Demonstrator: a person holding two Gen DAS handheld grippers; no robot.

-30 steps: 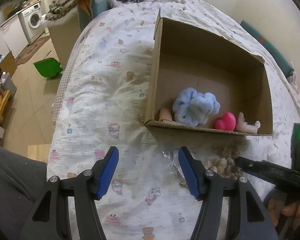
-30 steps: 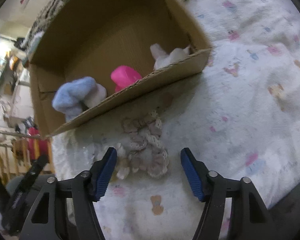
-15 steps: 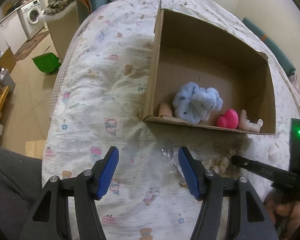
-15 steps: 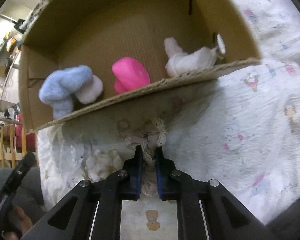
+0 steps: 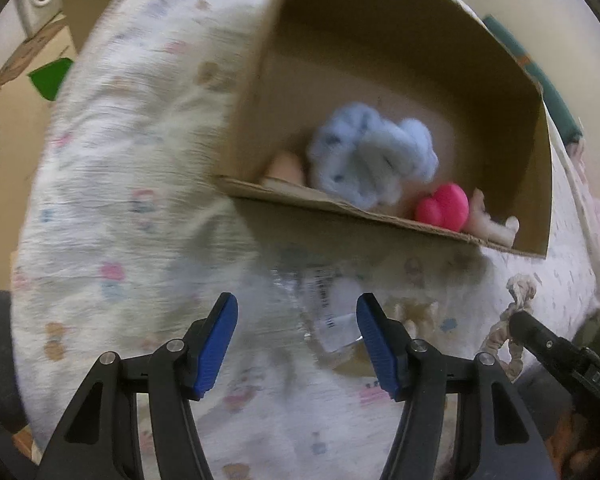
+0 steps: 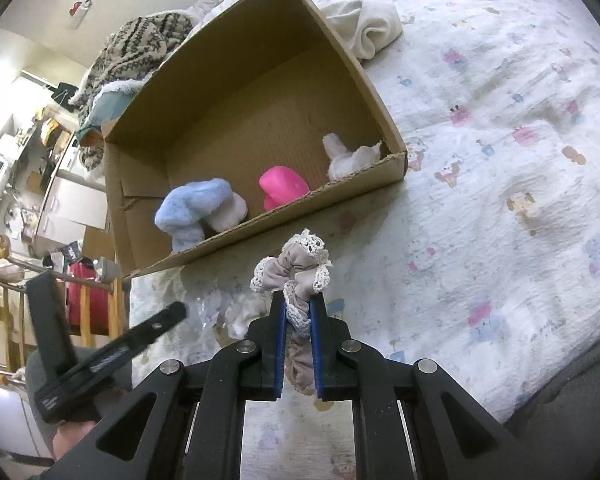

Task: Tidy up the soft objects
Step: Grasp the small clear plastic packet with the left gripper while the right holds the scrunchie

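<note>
Ahead of the right tongs, which pinch a grey lace-edged fabric scrunchie, the low front wall of the open brown cardboard box stands in the way. Behind that wall a fluffy light-blue scrunchie, a pink rubbery heart and a small white plush piece crowd the near edge; the box floor beyond them is bare. Between the parted left tongs lies a crinkled clear plastic wrapper on the printed white quilt.
</note>
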